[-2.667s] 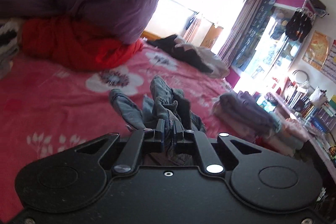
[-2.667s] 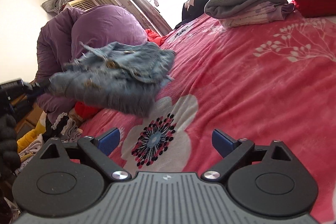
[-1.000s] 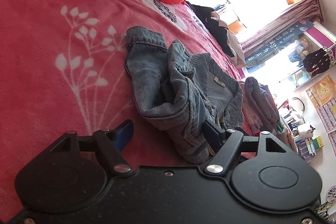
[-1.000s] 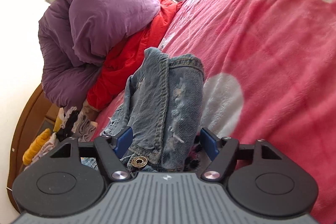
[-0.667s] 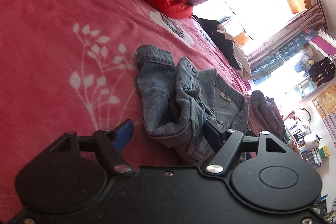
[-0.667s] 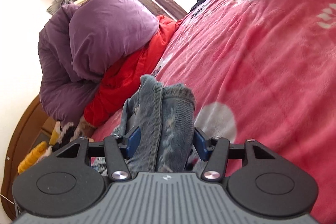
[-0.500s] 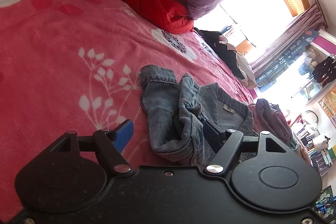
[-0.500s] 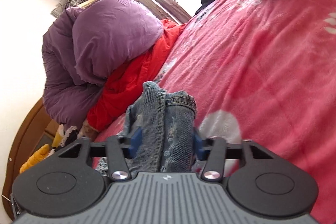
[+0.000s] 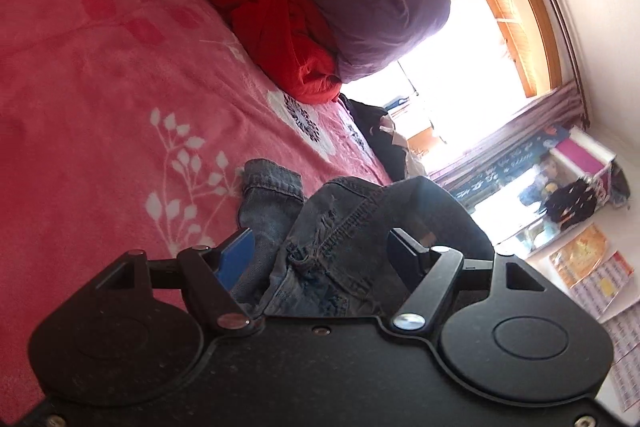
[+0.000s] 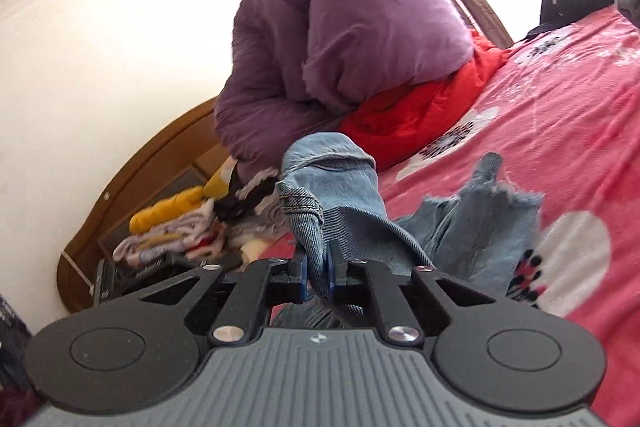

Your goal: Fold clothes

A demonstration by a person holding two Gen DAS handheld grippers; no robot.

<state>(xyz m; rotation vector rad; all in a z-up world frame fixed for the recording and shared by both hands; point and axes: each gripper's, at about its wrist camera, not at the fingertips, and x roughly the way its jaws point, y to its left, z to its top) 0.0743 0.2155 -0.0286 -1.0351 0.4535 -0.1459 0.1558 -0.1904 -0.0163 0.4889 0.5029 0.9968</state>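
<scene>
One gripper is gripping: right gripper (image 10: 318,269), jaws just closing, is clamping a denim jacket (image 10: 344,199) fold above the pink blanket (image 10: 568,115). Left gripper (image 9: 322,251) is hanging open around denim, not pinching. Risk: single-point lift is bunching the jacket.

My denim jacket (image 10: 472,227) is pale washed blue in the right view and a darker grey-blue in the left one, probably from backlight. The blanket (image 9: 100,115) is pink-red with white leaf sprigs and white flowers with dark centres. Behind sit a purple duvet (image 10: 360,39) and a bright red cloth (image 9: 272,11).
</scene>
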